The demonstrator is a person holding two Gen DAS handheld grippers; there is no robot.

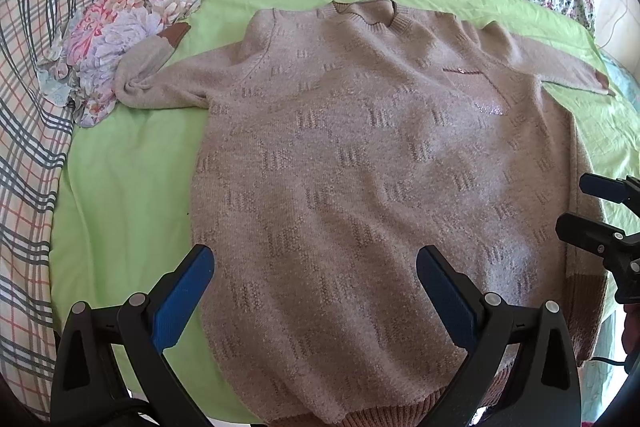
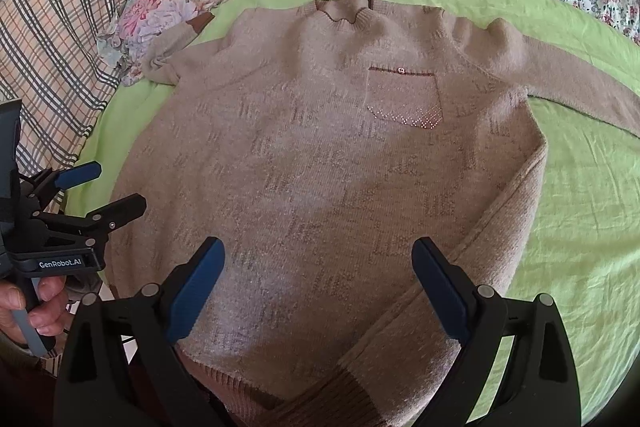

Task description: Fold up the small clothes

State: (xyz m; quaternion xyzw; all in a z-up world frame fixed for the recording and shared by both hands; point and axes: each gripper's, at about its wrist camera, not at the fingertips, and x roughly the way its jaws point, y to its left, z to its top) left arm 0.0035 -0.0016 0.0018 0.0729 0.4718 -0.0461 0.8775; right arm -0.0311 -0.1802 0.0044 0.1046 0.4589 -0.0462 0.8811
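While the green sheet [image 1: 120, 167] covers the bed, the beige sweater [image 1: 360, 167] lies flat on it, front up, collar away from me. My left gripper [image 1: 314, 267] and right gripper [image 2: 318, 259] hover above its hem, jaws spread, holding nothing.

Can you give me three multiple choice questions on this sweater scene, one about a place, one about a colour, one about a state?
1. Where is the sweater's chest pocket?
A. below the collar
B. at the hem
C. on a sleeve

2. What colour is the sheet under the sweater?
A. white
B. light green
C. navy

3. How do the left gripper and right gripper stand?
A. both open, empty
B. both shut on the sweater
C. one holds a sleeve

Answers: A, the pocket sits on the chest just under the collar. B, green cloth shows around the sweater. A, each one's blue pads stand apart with nothing between.
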